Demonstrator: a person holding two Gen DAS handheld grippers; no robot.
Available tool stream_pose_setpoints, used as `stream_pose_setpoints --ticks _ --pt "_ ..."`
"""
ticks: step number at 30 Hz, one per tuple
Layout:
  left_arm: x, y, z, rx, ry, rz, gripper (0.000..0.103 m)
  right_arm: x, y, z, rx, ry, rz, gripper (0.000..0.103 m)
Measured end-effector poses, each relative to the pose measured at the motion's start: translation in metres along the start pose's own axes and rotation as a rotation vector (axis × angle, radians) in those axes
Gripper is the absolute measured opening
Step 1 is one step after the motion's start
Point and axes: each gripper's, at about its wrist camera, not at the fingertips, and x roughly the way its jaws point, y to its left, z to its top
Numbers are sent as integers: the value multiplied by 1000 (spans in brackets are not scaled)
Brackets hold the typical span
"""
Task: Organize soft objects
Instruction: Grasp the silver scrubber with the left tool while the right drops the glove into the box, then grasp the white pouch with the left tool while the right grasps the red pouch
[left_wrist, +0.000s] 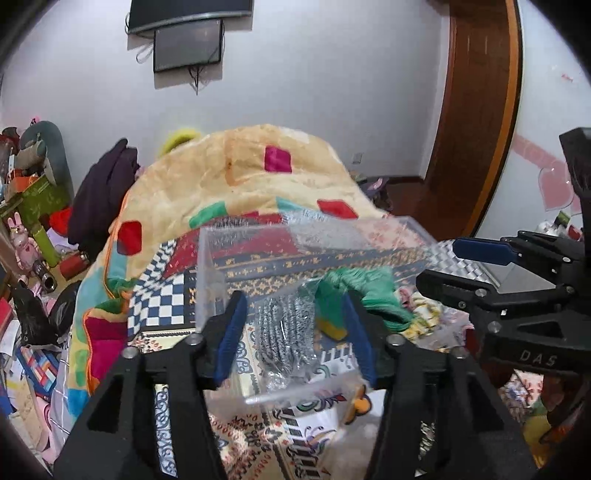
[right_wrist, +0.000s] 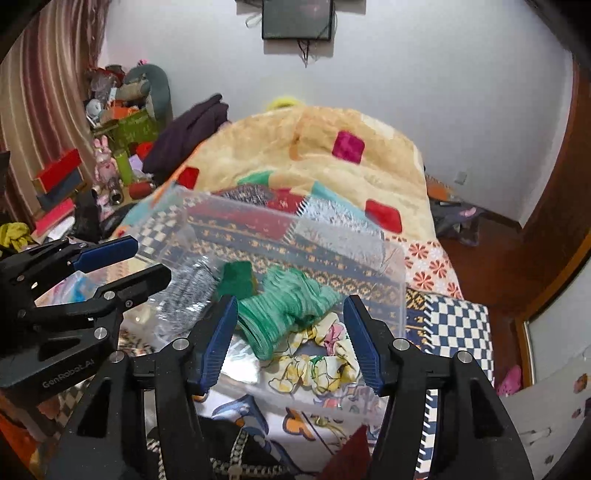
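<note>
Clear plastic box (right_wrist: 288, 236) looks light; our left gripper (left_wrist: 291, 332) and right gripper (right_wrist: 291, 339), both wide open and empty, could tip it. Snagging the green scrunchie (right_wrist: 284, 310) might drag others out.

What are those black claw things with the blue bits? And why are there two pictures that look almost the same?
The claws are grippers, tongs that a person holds, one in each hand. Each has a little camera looking out between its two fingers, so each picture is one gripper's view.

In the left camera's picture, the left gripper is at the bottom and the right gripper peeks in from the side. The other picture looks out from the right gripper.

Both are open and hold nothing. They hover by a clear plastic box on a patterned bed cover. Inside the box lie soft things: a green fluffy bundle, a flowery scrunchie and a silvery bundle in a clear bag. A big yellow blanket is behind.
</note>
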Motion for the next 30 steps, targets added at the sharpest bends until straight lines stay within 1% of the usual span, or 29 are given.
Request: stream_pose_setpoints --ticks 2,3,4,6,7,11,14,18,23,26,27,28,29,30 --pt "-14 -2 0 8 -30 -5 64 -13 -1 -2 -6 -26 -1 58" --pt "-21 -4 -1 15 -43 -7 67 -21 -2 -3 -9 -45 -5 63" --pt "-29 -5 -2 24 -54 -9 70 -30 -3 -6 -8 -64 -12 70" --pt "-38 -8 -6 33 -67 -14 73 -46 -7 -12 -5 -101 -23 76" --pt "-42 -9 -9 35 -70 -20 74 -51 -9 -16 -5 -109 -28 76" --pt "-48 -16 -25 43 -48 -44 75 -67 -17 -31 4 -120 -59 76" --pt "-43 -22 -39 54 -10 -60 75 -71 -27 -44 41 -107 -66 77" --pt "-32 -25 -59 55 42 -69 75 -62 -36 -65 75 -43 -67 77" --pt "-15 -18 -81 8 116 -81 75 -34 -44 -90 109 53 -58 76" --pt "-14 -12 -88 -12 126 -94 75 -25 -47 -102 132 87 -51 73" --pt "-14 -10 -89 -17 127 -100 75 -23 -48 -106 136 98 -46 66" --pt "-13 -9 -90 -21 128 -108 72 -21 -49 -108 140 108 -37 59" --pt "-12 -8 -91 -22 132 -116 69 -19 -49 -109 146 118 -26 57" --pt "-11 -9 -92 -20 139 -126 63 -17 -48 -111 153 125 -13 51"
